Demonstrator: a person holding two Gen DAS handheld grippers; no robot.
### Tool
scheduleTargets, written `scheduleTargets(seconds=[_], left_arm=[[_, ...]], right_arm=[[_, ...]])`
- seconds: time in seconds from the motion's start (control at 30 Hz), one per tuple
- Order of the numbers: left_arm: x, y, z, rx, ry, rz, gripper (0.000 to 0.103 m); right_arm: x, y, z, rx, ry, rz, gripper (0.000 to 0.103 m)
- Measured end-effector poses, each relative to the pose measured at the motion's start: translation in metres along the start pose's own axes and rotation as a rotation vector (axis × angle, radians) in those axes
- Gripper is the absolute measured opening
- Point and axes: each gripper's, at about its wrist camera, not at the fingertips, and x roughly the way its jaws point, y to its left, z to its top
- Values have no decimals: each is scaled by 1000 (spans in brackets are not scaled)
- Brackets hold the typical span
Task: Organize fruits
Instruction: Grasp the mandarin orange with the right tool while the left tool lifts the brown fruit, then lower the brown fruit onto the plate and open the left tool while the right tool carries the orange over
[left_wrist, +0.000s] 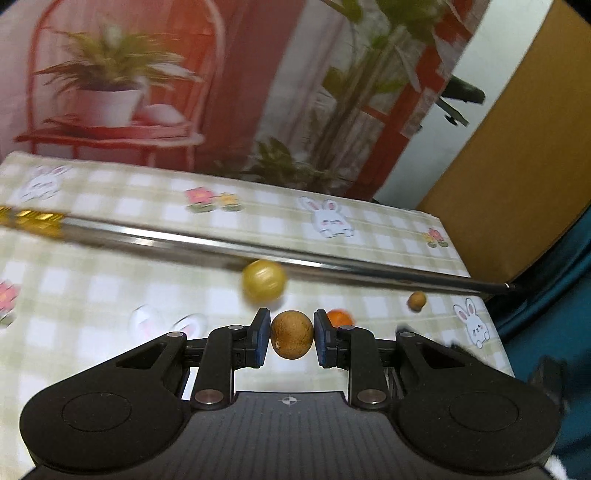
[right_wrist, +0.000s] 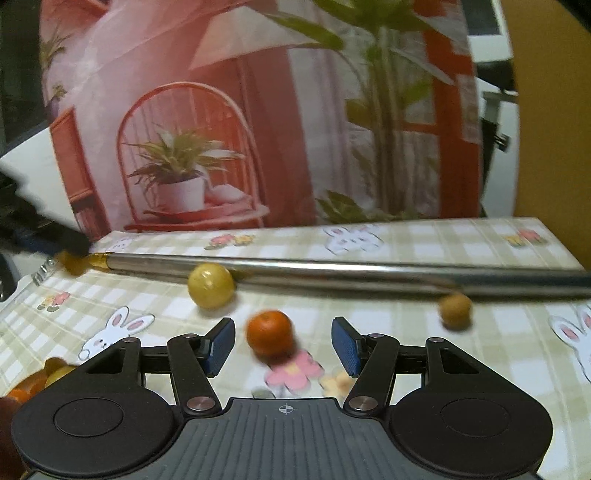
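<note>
Item, mid-sort: left gripper (left_wrist: 291, 339), jaws pinching a brown fruit (left_wrist: 291, 334), awaits placing; right gripper (right_wrist: 283, 345), jaws spread, must close round the orange (right_wrist: 269, 332) on the desk (right_wrist: 406, 332).

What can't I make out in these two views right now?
- Fruit pile, right wrist view: cut off by the frame's edge and the right gripper body.
- Orange fruit, left wrist view: mostly hidden behind the left gripper.
- Metal rod ends: blurred or out of frame.
</note>
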Motion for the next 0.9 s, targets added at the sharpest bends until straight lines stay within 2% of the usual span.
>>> scheduleTargets(seconds=[0.13, 0.27, 0.43, 0.5, 0.77, 0.9], left_arm=[[-29, 22, -16, -27, -25, 40, 27], [-53, 35, -28, -34, -61, 80, 27], [-64, 40, -37, -38, -80, 86, 27], [-66, 42, -42, -59, -87, 74, 27], [-67, 47, -52, -90, -81, 59, 27], [-70, 49, -57, -101, -73, 60, 27]], right_arm=[[25, 16, 9, -79, 26, -26, 53], [44, 23, 12, -86, 75, -46, 48], [57, 24, 5, -80, 130, -67, 38], [57, 23, 2, -79, 133, -58, 34], [43, 21, -7, -73, 106, -31, 33], [34, 14, -7, -23, 98, -50, 33]])
